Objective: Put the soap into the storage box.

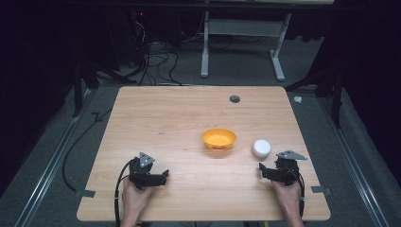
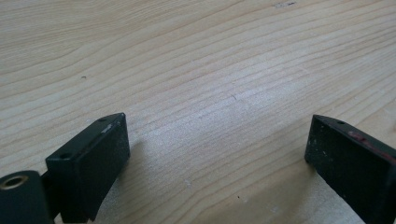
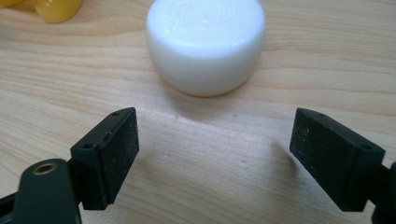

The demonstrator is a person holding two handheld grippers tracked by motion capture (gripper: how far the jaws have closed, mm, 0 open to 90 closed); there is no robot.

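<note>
An orange bowl sits near the middle of the wooden table, and its edge shows at the top left of the right gripper view as the orange bowl. A white round puck lies to its right. In the right gripper view the white puck rests just beyond my right gripper, whose jaws stand wide apart with bare wood between them. My right gripper is held low near the front right. My left gripper, front left, is open over bare wood.
A small grey grommet hole is set in the table near its far edge. Tape tabs mark the front corners. Beyond the table stand a white desk frame and loose cables on the floor.
</note>
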